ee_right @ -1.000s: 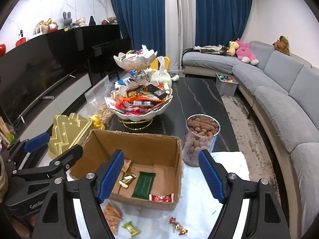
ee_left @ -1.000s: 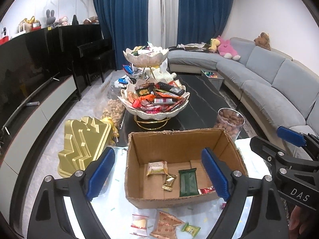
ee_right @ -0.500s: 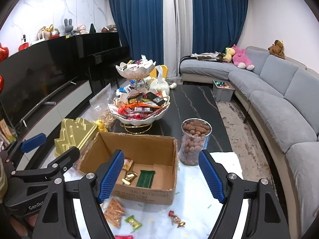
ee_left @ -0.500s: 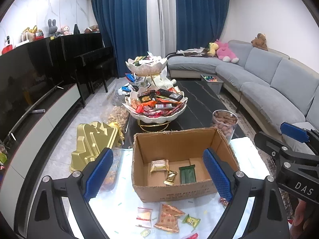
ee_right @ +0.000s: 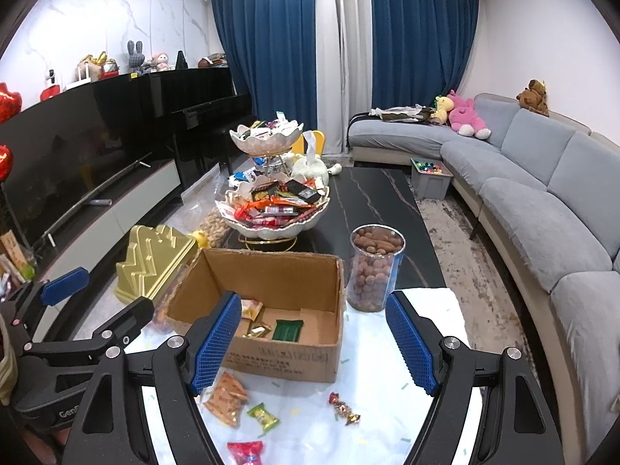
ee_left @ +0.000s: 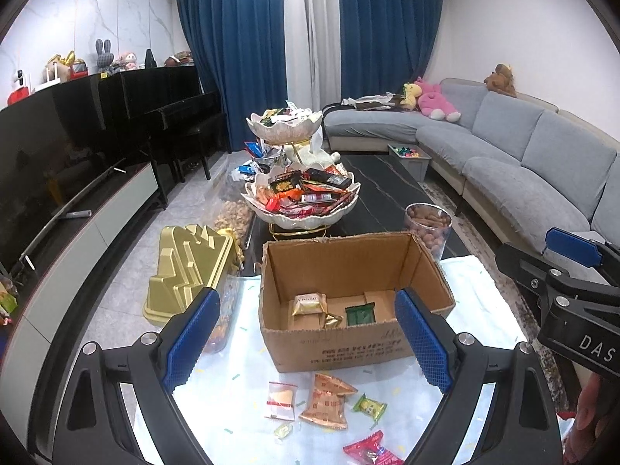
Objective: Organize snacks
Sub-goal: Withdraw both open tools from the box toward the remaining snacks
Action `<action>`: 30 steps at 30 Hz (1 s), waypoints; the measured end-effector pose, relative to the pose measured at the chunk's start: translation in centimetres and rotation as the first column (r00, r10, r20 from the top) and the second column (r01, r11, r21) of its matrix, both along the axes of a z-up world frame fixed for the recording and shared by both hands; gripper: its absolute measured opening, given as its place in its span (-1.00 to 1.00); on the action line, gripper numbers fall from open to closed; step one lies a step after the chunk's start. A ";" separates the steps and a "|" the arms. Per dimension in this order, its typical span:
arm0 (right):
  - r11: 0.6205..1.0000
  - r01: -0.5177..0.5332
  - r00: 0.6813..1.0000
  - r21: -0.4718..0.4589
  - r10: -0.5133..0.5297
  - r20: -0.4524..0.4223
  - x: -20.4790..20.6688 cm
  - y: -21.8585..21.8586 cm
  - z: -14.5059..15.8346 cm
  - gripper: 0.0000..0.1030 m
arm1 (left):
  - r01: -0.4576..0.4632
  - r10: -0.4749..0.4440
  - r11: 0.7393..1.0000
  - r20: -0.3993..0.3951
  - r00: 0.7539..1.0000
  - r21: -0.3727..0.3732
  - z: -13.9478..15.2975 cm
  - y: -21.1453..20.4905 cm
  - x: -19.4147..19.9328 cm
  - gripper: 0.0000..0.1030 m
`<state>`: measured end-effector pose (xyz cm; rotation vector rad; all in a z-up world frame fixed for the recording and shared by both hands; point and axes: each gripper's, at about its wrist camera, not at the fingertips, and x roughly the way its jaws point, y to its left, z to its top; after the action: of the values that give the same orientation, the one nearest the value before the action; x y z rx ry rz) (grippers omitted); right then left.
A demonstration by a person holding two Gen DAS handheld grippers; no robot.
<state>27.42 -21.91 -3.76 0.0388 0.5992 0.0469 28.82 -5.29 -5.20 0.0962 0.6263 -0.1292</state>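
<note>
Both tools [ee_left: 306, 343] [ee_right: 316, 343] wide, empty | cardboard box [ee_left: 341, 343] ahead (snacks inside) | nut jar [ee_right: 374, 267] beside box

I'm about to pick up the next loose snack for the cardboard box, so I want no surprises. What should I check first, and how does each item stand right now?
1. Left gripper open and empty: ok.
2. Right gripper open and empty: ok.
3. Cardboard box upright, top open, room inside beside the green packet: ok.
4. Loose snacks in front of the box, such as the orange packet and the small green candy, lie uncovered: ok.
5. Glass jar of nuts stands close beside the box: cannot tell whether they touch.
6. All loose snacks in view: cannot tell, the grippers hide part of the cloth.
</note>
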 end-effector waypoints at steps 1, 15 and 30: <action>1.000 -0.001 1.000 0.000 0.001 0.001 -0.1 0.0 0.0 0.51 | 0.000 0.000 1.000 -0.001 1.000 0.001 -0.1 0.1 -0.3 0.80; 1.000 -0.009 1.000 -0.005 0.009 -0.020 -2.1 0.9 -2.1 0.51 | -0.007 0.007 1.000 -0.036 0.999 -0.007 -2.0 1.1 -2.7 0.80; 1.000 -0.022 0.996 -0.010 0.021 -0.084 -4.0 1.6 -5.9 0.51 | -0.001 0.002 1.000 -0.079 0.997 0.008 -5.6 1.6 -5.0 0.80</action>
<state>23.41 -20.36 -9.63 0.0237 0.6836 0.0632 23.85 -3.65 -10.75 0.0992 0.7055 -0.1296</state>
